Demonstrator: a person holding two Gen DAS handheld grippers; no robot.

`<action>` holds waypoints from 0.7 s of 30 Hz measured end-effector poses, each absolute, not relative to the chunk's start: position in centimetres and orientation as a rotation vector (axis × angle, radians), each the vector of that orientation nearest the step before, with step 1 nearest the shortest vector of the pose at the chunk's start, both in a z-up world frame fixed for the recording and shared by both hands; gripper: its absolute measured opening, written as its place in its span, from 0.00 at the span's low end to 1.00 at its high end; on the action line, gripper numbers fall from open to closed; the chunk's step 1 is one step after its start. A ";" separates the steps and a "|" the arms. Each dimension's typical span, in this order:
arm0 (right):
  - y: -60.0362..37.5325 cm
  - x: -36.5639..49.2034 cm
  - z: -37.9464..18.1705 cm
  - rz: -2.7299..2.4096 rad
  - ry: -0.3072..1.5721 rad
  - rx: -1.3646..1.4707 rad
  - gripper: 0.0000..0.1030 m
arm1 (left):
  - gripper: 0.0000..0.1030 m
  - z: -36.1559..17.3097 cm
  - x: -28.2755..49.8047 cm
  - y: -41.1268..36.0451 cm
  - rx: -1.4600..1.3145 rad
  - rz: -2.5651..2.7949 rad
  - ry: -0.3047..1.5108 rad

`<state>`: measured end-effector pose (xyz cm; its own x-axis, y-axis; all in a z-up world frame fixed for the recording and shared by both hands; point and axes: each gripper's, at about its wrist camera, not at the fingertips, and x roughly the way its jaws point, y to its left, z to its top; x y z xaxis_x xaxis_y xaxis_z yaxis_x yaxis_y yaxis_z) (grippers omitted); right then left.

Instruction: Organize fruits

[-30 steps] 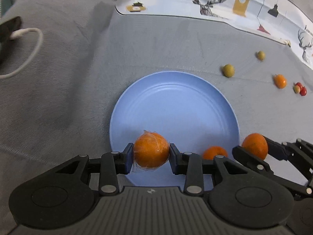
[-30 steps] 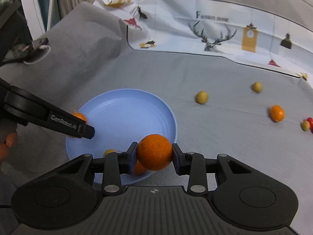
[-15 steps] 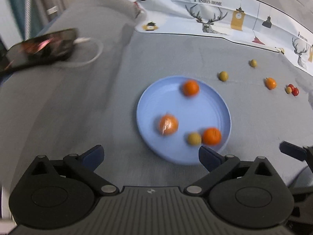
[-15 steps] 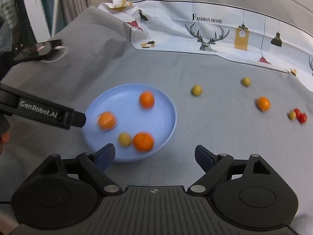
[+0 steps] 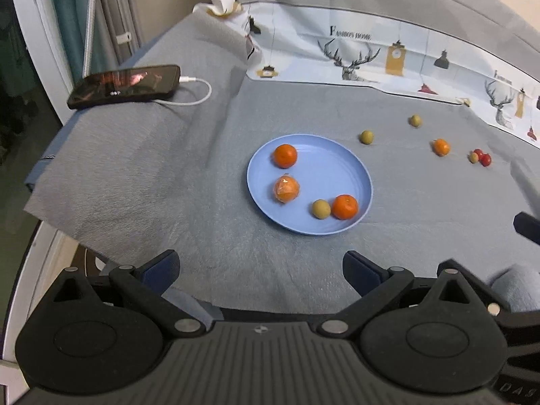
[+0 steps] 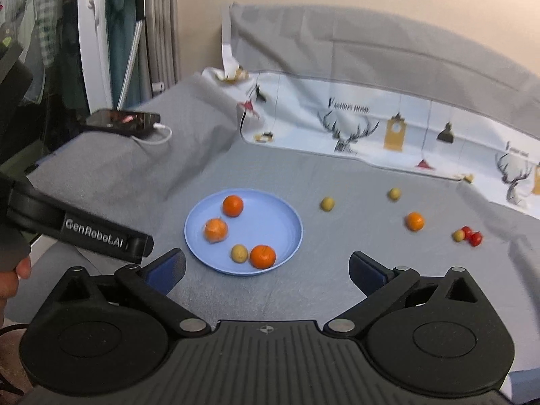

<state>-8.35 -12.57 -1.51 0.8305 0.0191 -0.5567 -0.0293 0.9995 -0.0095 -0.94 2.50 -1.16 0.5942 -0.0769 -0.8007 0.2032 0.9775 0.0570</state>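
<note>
A blue plate (image 5: 337, 175) (image 6: 283, 216) lies on the grey cloth. It holds three oranges, one of them wrapped in plastic (image 5: 287, 189) (image 6: 216, 230), and a small yellow-green fruit (image 5: 320, 208) (image 6: 239, 253). Two yellow-green fruits (image 5: 366, 137) (image 6: 327, 204), an orange (image 5: 441, 147) (image 6: 414, 221) and small red fruits (image 5: 482, 158) (image 6: 472, 236) lie loose on the cloth to the right. My left gripper (image 5: 260, 270) is open and empty, well back from the plate. My right gripper (image 6: 266, 270) is open and empty, also back from it.
A phone (image 5: 125, 86) on a white cable lies at the back left near the cloth's edge. A printed deer cloth (image 5: 371, 57) runs along the back. The left gripper's arm (image 6: 101, 236) reaches in at the left of the right wrist view.
One second ago each gripper held an orange at the plate. Both opened and left the oranges on the plate. Both have since pulled back and up, away from it.
</note>
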 end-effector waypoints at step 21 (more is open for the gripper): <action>-11.6 -13.5 0.7 -0.007 0.467 -0.030 0.99 | 1.00 2.2 -6.0 3.1 0.140 -0.170 0.785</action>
<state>-13.50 -11.63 0.69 0.8927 -0.0139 -0.4505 0.0001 0.9995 -0.0308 -6.02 3.07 2.25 0.6947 -0.1000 -0.7123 0.2042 0.9770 0.0619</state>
